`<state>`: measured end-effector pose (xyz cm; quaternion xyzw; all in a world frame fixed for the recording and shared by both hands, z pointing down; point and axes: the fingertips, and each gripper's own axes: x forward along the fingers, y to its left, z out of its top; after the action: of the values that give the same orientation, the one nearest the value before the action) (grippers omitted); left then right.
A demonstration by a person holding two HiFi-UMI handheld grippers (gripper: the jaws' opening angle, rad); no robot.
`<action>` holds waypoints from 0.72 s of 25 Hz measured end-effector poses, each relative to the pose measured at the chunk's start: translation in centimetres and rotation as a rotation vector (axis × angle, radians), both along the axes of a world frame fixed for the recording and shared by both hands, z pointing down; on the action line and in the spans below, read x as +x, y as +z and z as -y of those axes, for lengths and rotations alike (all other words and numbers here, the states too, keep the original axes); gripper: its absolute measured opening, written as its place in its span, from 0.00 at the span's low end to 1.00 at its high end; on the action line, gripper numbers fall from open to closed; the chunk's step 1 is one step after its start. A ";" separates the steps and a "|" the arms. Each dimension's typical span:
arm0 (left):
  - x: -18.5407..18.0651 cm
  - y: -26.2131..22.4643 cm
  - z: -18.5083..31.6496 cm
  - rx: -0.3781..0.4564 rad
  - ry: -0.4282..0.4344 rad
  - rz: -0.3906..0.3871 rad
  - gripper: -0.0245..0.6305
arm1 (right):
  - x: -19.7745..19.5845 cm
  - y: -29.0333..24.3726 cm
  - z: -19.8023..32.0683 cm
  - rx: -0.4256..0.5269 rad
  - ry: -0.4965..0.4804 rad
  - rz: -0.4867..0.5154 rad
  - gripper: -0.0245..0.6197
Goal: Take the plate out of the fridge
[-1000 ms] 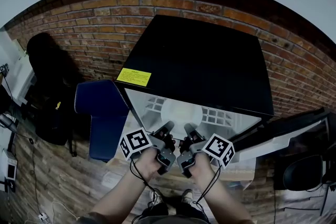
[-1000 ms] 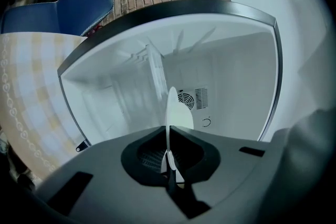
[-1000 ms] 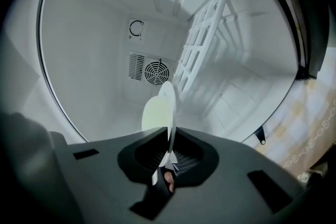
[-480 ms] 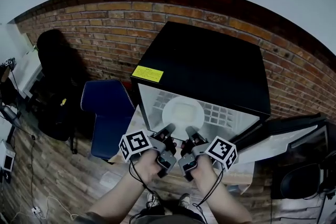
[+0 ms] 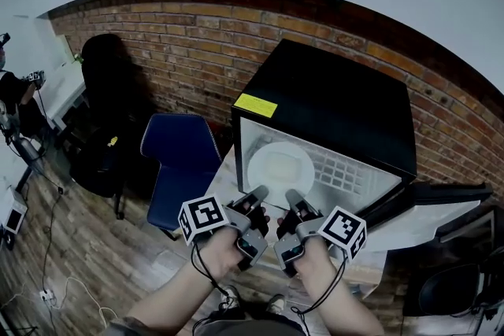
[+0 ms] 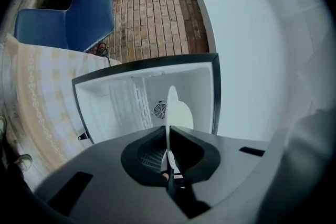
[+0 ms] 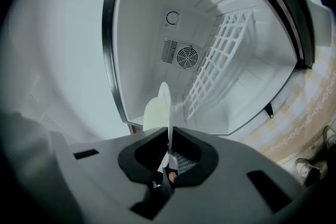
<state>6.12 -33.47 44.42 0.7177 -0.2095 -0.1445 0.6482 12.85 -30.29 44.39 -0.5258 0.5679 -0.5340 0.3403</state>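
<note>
Head view, plate [image 5: 280, 168] near rim hidden by left tool [image 5: 257, 194], right tool [image 5: 292, 197]

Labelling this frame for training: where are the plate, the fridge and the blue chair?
plate [image 5: 281, 167], head view, centre of its face.
fridge [image 5: 331, 102], head view, black top.
blue chair [image 5: 177, 165], head view, blue shell.
</note>
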 end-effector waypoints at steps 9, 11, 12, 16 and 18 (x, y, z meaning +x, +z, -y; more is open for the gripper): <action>-6.2 -1.5 -1.0 0.001 -0.096 -0.011 0.08 | -5.7 -1.4 -0.2 0.006 -0.122 0.007 0.10; -7.7 -1.6 -1.2 -0.001 -0.120 -0.013 0.08 | -7.2 -1.6 -0.2 0.006 -0.152 0.008 0.10; -8.5 -1.7 -1.3 -0.001 -0.134 -0.014 0.08 | -7.9 -1.7 -0.2 0.009 -0.167 0.012 0.10; -11.6 -2.0 -1.5 0.002 -0.196 -0.017 0.08 | -11.0 -1.9 0.1 0.017 -0.232 0.029 0.10; -13.3 -2.2 -1.7 0.003 -0.230 -0.016 0.08 | -12.6 -2.1 0.2 0.020 -0.267 0.032 0.10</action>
<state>-7.20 -31.76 42.19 0.6889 -0.2848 -0.2240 0.6278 0.22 -30.49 42.31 -0.4335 0.6328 -0.5770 0.2804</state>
